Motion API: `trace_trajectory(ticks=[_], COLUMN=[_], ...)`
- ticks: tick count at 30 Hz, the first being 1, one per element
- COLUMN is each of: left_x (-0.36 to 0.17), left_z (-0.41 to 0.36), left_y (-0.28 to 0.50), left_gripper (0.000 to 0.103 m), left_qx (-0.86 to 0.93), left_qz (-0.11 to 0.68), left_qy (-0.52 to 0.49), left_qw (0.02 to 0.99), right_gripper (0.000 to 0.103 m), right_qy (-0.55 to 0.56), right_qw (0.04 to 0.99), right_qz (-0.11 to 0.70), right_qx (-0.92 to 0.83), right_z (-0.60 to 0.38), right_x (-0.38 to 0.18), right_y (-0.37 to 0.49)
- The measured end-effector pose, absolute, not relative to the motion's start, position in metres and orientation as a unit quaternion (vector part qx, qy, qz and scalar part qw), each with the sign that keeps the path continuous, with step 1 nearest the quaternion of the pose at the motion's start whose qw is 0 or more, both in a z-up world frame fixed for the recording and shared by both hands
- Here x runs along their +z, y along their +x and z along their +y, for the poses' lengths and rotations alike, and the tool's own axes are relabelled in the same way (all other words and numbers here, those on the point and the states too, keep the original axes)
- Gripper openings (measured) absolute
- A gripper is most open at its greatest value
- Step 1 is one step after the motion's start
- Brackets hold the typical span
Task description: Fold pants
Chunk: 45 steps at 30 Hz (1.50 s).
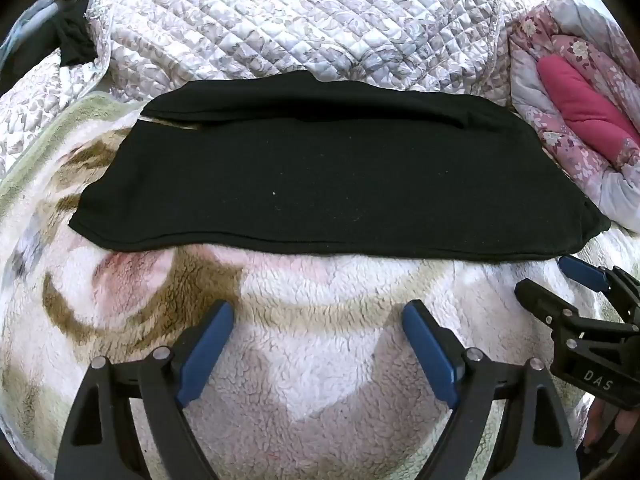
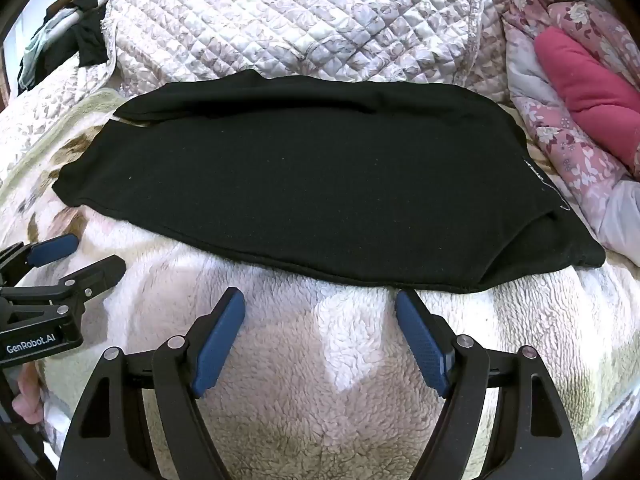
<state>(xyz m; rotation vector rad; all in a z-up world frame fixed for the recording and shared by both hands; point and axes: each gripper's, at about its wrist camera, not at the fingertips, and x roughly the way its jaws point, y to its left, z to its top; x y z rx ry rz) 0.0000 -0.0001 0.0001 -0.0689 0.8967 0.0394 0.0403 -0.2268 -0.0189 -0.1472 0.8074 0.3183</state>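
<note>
Black pants [image 1: 332, 184] lie folded lengthwise into a long flat band across a fleece blanket, with a second layer showing along the far edge. In the right wrist view the pants [image 2: 320, 184] show a small white mark near their right end. My left gripper [image 1: 318, 312] stands open just short of the pants' near edge, nothing between its blue pads. My right gripper [image 2: 320, 300] is open too, its right fingertip close to the near hem. Each gripper shows in the other's view: the right gripper [image 1: 560, 276] at the right edge, the left gripper [image 2: 86, 254] at the left edge.
The fleece blanket [image 1: 320, 360] with brown and pink patches covers the bed. A quilted white bedspread [image 1: 300, 20] rises behind the pants. A pink floral quilt [image 1: 576, 112] is bunched at the right. Dark clothes [image 2: 86, 40] hang at the far left. A person's fingers [image 2: 26, 402] hold the left gripper.
</note>
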Motion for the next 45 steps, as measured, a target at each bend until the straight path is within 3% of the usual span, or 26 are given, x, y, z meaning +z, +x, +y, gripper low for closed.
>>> trace_trajectory(ticks=[45], left_x=[-0.0005], left_z=[-0.0034], left_y=[-0.0015], left_gripper=[0.089], left_qx=[0.016], left_qz=[0.434], left_qy=[-0.03], left_qw=[0.9], right_gripper=[0.078], right_qy=[-0.073], right_qw=[0.906], right_qz=[0.388], right_qx=[0.154], right_z=[-0.2266], right_x=[-0.0204], right_y=[0.0392])
